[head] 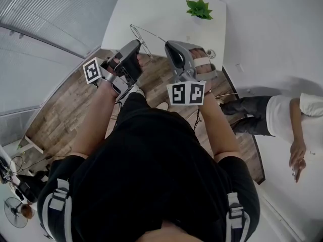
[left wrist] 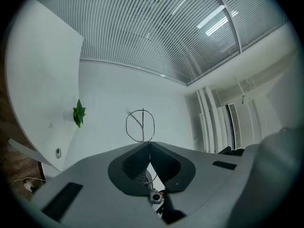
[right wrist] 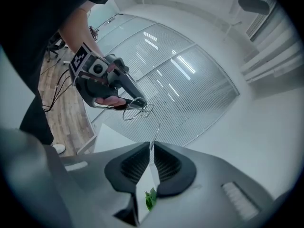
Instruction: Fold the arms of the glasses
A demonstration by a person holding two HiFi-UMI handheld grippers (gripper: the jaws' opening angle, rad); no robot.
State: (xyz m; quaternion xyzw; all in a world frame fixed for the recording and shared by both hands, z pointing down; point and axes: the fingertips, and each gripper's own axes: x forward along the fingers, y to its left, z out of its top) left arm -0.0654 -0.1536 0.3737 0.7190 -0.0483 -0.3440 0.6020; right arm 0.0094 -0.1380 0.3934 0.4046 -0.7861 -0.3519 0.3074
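Person in a black top (head: pixel 151 155) stands at a white worktop (head: pixel 151 9), one gripper in each hand, both held up in the air over the worktop's near edge.

Glasses (head: pixel 137 33): thin wire frame, off the worktop, held between the two grippers. They are over the near edge of the worktop, left of centre.

Left gripper (head: pixel 135 44): jaws closed on the glasses frame. In the left gripper view the jaws (left wrist: pixel 148 143) meet with wire pinched in the seam, and one round lens rim (left wrist: pixel 140 125) sticks up just past the tips. The right gripper view shows the same grip from the side: the left gripper (right wrist: pixel 135 101) has the glasses (right wrist: pixel 137 110) hanging at its tips.

Right gripper (head: pixel 169 44): jaws nearly together and clamped on the end of one temple arm (right wrist: pixel 156 129). The arm runs as a thin straight wire from the frame to the right gripper (right wrist: pixel 152 146). The arm looks unfolded, sticking out away from the lenses. In the head view it is a thin line (head: pixel 151 35) between the two grippers.

Other stuff:
- A small green potted plant (head: pixel 199 9) stands on the far right part of the worktop, well apart from the glasses. It also shows in the left gripper view (left wrist: pixel 78 113) and through the jaw gap in the right gripper view (right wrist: pixel 150 198).
- Wood floor (head: pixel 65 110) on the near side of the worktop, with cables (head: pixel 222 96) on it.
- A second person (head: pixel 282 115) at far right, in a white top and dark trousers.
- A floor fan (head: pixel 15 210) at near left.
- Slatted blinds (left wrist: pixel 156 32) behind the worktop.
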